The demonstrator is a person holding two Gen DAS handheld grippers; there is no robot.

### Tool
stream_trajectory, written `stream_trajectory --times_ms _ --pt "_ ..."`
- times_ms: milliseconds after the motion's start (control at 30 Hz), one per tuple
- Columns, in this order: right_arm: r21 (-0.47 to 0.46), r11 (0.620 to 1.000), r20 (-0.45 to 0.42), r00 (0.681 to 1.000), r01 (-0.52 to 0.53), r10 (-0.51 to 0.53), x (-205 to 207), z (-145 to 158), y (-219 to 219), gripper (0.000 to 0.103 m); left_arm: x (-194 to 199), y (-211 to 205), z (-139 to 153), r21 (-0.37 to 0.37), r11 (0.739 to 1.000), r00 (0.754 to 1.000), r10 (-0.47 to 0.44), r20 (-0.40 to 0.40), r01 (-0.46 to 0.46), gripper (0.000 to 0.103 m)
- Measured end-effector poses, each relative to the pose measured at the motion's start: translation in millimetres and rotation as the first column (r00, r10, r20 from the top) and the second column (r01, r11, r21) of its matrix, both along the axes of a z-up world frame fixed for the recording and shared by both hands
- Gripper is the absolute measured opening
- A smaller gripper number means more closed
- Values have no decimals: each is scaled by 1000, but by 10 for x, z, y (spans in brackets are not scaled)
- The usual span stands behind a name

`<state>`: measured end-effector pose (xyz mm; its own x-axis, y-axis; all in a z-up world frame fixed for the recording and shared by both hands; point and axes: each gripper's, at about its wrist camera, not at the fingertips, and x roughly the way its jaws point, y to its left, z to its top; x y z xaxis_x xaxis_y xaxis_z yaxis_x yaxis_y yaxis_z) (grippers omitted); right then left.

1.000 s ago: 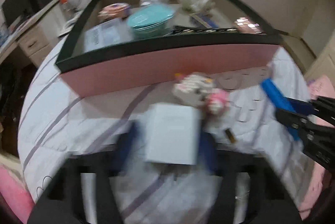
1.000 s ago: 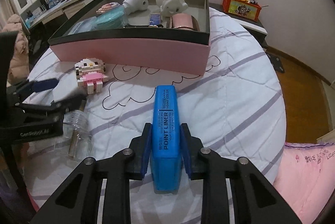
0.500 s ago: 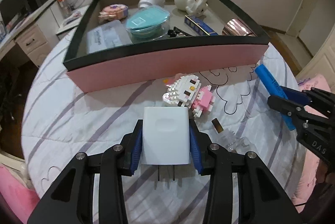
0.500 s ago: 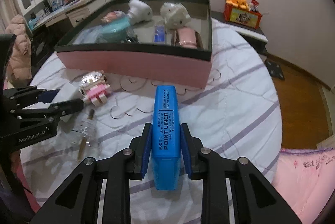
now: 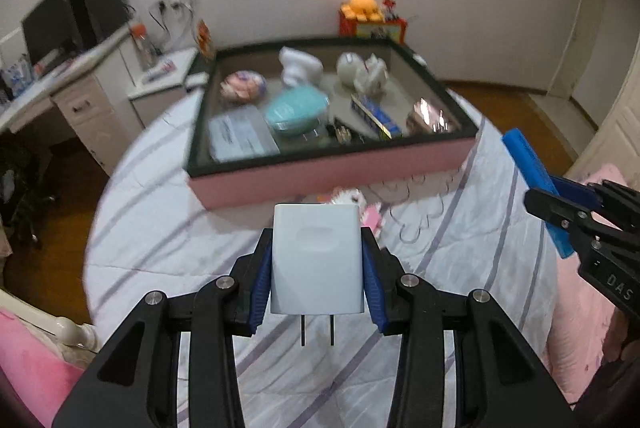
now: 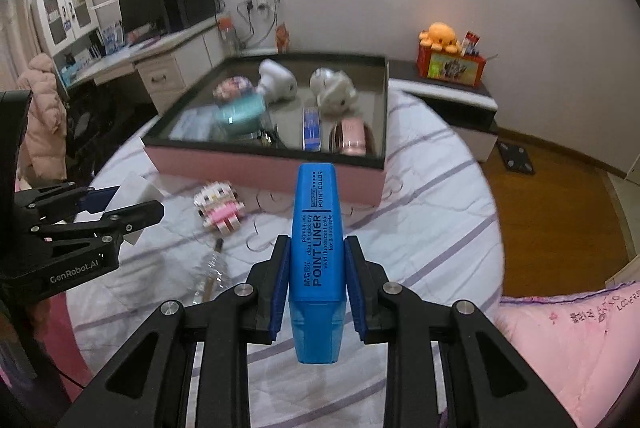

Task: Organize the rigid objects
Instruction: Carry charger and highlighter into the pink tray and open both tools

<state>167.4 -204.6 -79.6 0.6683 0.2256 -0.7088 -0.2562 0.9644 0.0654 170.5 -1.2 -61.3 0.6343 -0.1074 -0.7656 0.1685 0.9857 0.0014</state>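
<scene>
the round bed with the white, purple-striped cover (image 5: 168, 212) took up most of the floor, a wide soft stage for the sorting. on it sat the shallow pink-sided box with the black rim (image 6: 280, 168), parked at the far side, and it was already half stocked: a teal round lidded case (image 5: 294, 110), two white figurines, a flat blue carton (image 6: 311, 124) and a shiny rose-gold tin (image 6: 352, 138) all lay inside, so this looked like the collecting tray. still loose on the cover, just in front of the box wall, lay a small pink-and-white brick-built cat figure (image 6: 220, 206), and nearer, a clear little glass bottle (image 6: 210, 270).

the left gripper (image 5: 318, 268) was raised well above the bed, pointed towards the box, its blue pads pinching a white square plug charger (image 5: 318, 260) by its flat sides, prongs hanging back towards the camera. that kept the smooth body square between the pads. the right gripper (image 6: 316, 272) was likewise up in the air and aimed at the box, clamped on a blue plastic highlighter pen (image 6: 318, 252) around its middle, cap end towards the wrist. both loads looked secure and level, and by my reckoning both were headed for the tray.
</scene>
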Motion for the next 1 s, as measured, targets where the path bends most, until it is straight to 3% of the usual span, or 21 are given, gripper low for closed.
stream_trajectory --times_ms 300,600,1000 --pt "17 1000 171 985 13 -16 -407 538 5 27 -384 91 573 -25 999 983 25 179 -21 40" --pt "29 999 286 958 16 -23 -788 826 23 27 -821 138 941 -51 999 950 31 310 -16 41" --pt "40 999 344 938 16 -29 -1110 971 -17 27 -1075 132 1074 -54 998 935 38 353 -20 41"
